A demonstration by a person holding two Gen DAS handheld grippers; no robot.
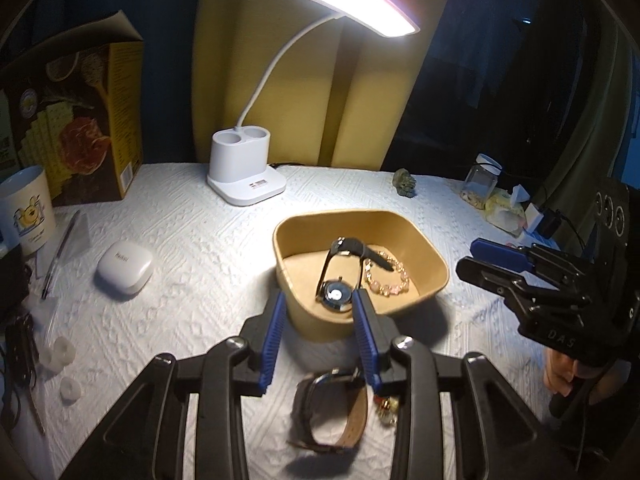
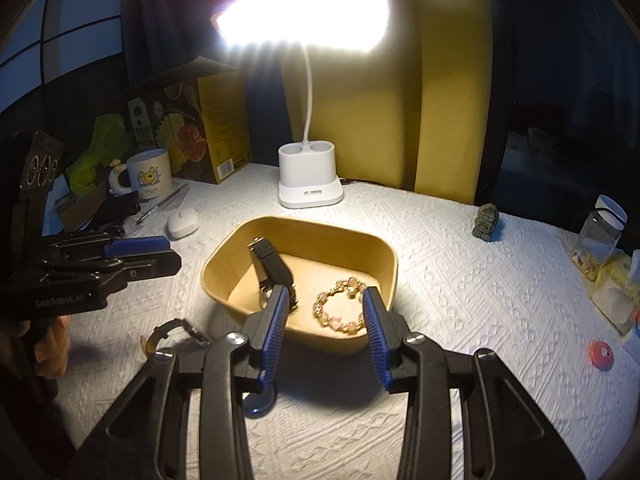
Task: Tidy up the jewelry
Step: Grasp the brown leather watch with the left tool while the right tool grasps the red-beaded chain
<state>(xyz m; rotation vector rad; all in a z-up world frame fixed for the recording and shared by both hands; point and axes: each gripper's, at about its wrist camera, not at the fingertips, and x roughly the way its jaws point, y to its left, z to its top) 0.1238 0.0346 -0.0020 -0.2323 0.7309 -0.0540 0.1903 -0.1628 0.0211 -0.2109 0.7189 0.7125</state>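
Partly done: black-strapped wristwatch [image 1: 340, 280] and pink beaded bracelet [image 2: 340, 304] already in the tan rounded paper tray [image 2: 384, 256], brown leather-strapped watch [image 1: 332, 412] left on the white cloth just before it, left gripper [image 1: 320, 300] and right gripper [image 2: 326, 296] both apart, empty.

2 wrist cams, angled down, share tray [image 1: 400, 216].
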